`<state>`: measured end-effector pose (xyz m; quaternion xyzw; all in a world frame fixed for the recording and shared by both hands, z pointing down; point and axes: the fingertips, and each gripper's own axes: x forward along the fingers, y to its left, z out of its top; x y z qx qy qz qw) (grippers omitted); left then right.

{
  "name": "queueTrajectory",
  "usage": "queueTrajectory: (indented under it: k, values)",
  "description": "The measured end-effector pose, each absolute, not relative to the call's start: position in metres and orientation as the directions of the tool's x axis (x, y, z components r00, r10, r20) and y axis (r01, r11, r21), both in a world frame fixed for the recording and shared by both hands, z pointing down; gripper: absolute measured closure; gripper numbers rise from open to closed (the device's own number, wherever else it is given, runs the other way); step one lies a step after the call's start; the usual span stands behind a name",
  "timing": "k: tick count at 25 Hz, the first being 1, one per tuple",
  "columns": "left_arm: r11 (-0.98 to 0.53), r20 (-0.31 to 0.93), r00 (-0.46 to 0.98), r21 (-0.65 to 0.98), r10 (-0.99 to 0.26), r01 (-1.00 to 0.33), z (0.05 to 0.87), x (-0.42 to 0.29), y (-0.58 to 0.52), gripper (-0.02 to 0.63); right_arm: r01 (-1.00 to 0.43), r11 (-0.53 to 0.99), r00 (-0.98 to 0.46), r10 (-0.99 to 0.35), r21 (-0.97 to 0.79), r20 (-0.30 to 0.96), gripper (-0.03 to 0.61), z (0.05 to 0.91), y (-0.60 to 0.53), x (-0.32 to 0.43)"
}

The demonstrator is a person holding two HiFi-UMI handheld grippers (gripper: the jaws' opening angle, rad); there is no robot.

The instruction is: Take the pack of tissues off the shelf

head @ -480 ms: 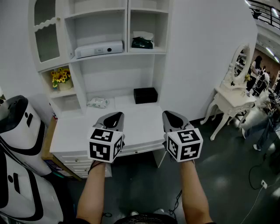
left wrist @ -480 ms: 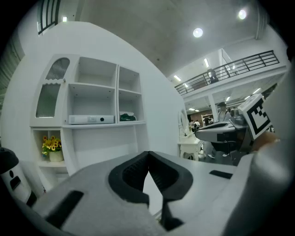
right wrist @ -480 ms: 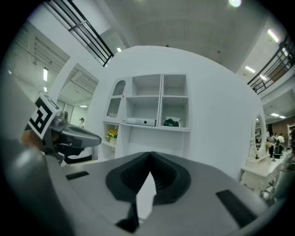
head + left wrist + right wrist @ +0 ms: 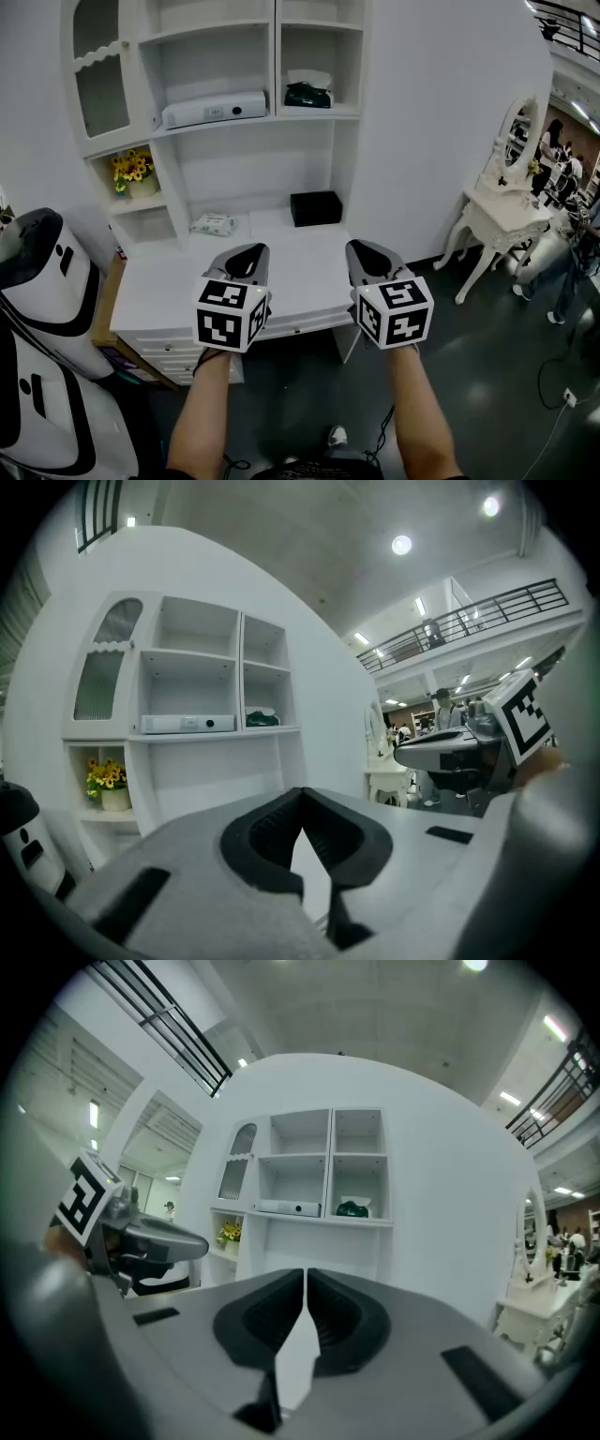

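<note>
Nothing is done yet: the dark green pack of tissues [image 4: 306,93], as I take it, sits in the upper right compartment of the white shelf unit [image 4: 349,159], while left gripper [image 4: 246,249] and right gripper [image 4: 367,247], both pressed together and empty, hang well below it.

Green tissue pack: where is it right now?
In the head view, the green tissue pack sits in the right shelf compartment, beside the long white device and above the black box.
</note>
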<state>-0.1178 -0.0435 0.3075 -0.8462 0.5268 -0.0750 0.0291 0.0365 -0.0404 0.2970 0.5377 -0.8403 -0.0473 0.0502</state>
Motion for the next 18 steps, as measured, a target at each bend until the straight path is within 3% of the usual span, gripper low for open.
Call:
queueTrajectory:
  k: [18]
  values:
    - [-0.405,0.116,0.391,-0.139,-0.913,-0.904,0.303,-0.075,-0.15,0.606,-0.839,0.517,-0.528,-0.849,0.172,-0.023,0.442,0.261,-0.159,0.06]
